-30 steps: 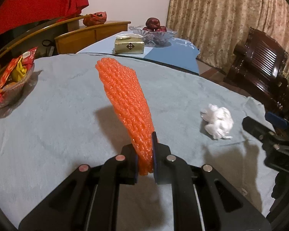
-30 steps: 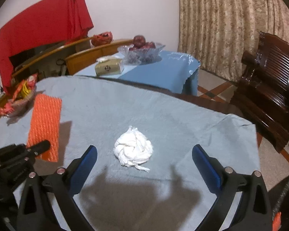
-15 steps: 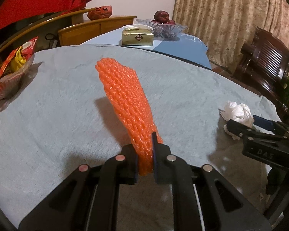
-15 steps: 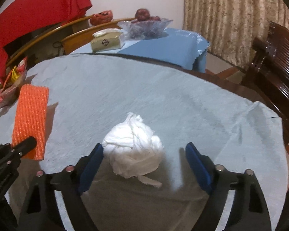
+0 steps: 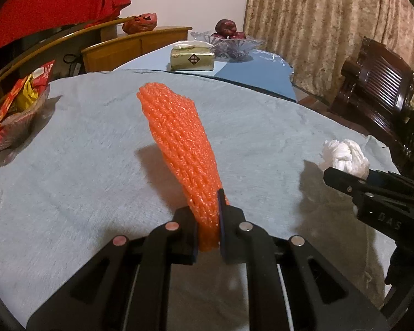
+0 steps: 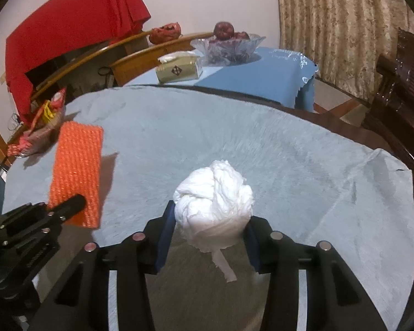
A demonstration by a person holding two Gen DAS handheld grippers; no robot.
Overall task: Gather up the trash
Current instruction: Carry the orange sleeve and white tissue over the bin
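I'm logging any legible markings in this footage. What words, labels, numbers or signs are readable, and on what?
"DAS": raised letters on the right gripper body, seen in the left wrist view.
Tissue box: a diamond emblem, not text.
Snack wrappers in the bowl: print too blurred to read.
Nothing else is readable.

Low wrist views, shared table [image 5: 69, 165]

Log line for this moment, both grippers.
left gripper: shut on foam net, held above table | right gripper: shut on tissue wad | bin: not in view
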